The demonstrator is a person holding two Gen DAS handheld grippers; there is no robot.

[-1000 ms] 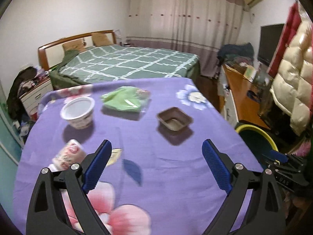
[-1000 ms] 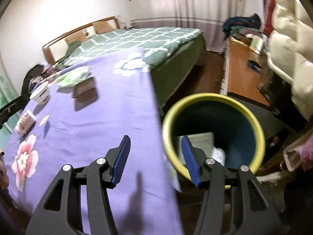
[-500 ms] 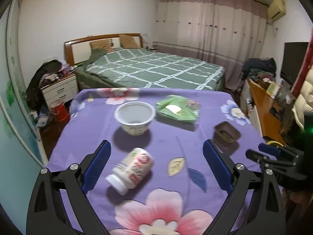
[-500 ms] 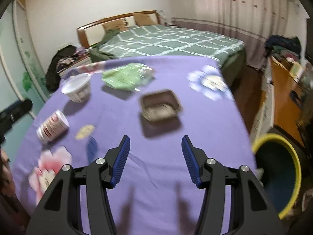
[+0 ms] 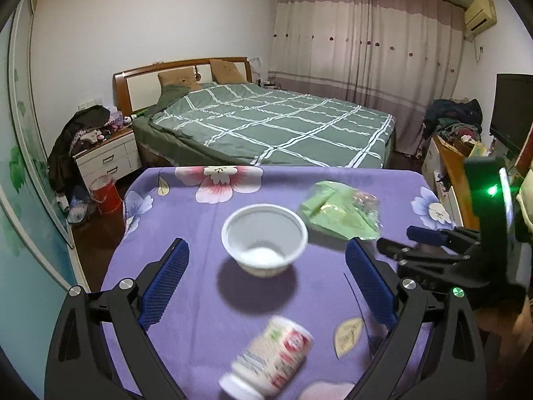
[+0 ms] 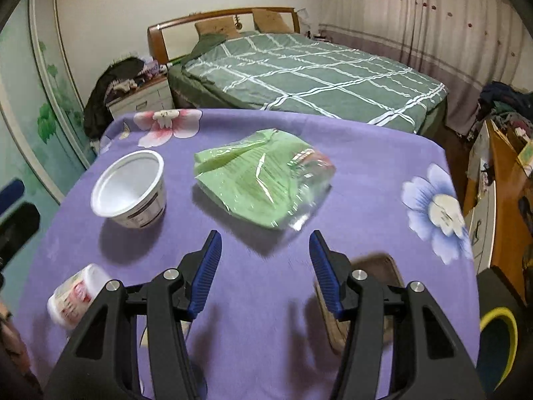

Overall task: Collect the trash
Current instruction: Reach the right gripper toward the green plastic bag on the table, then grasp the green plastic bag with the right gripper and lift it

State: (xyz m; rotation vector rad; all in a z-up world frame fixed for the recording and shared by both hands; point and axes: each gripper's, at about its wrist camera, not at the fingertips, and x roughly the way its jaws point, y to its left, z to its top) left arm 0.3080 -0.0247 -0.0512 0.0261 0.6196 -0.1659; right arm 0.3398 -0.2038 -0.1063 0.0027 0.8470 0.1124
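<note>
My left gripper (image 5: 265,275) hangs spread and empty — the white cup (image 5: 265,238) stands upright on the purple cloth (image 5: 186,220) dead ahead between its fingers; my right gripper (image 6: 265,268), also spread and empty, faces the green packet (image 6: 258,180).

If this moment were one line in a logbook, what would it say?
left gripper: open, empty, over cup | right gripper: open, empty, near green bag | bottle lying, tray on table | bin right

bottle (image 5: 271,358) label blurred, cup (image 6: 131,190) print unreadable
</note>
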